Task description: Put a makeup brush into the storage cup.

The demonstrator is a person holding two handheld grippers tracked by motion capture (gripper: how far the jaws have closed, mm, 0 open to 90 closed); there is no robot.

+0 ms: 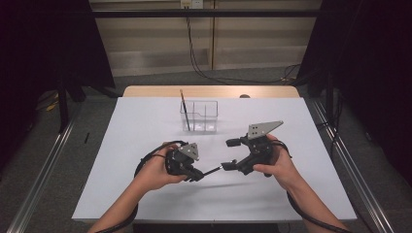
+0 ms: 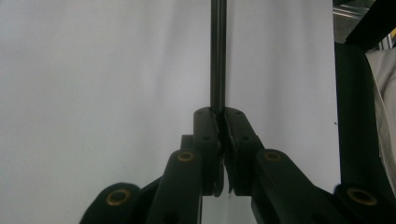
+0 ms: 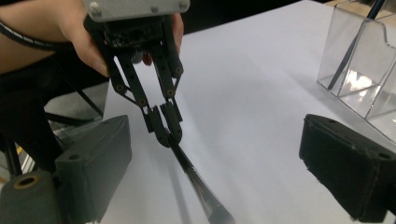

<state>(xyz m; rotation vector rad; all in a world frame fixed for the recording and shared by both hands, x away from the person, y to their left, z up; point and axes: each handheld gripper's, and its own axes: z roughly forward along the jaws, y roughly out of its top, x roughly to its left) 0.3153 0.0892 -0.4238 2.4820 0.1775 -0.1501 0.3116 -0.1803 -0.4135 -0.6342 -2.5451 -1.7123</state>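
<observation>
A thin dark brush [image 1: 210,171] is clamped at one end by the left gripper [image 1: 197,174], whose jaws are seen pressed tight on the handle in the left gripper view [image 2: 218,56]. The brush is held just above the white surface [image 1: 145,121], its long axis running nearly level from the left gripper toward the right gripper [image 1: 231,154]. The free end, with the flattened tip [image 3: 219,212], is seen lying between the right gripper's two wide-set jaws, and no pad is pressed on it; the right gripper is thus spread apart and nothing is gripped by it. The clear divided holder [image 1: 199,116] is placed farther back on the surface, well apart from both hands, with a second brush [image 1: 185,110] already stood in its left compartment. The holder is judged slightly nearer to the right hand. Whichever hand carries it, the brush must be swung from level to upright before it can be lowered in.
</observation>
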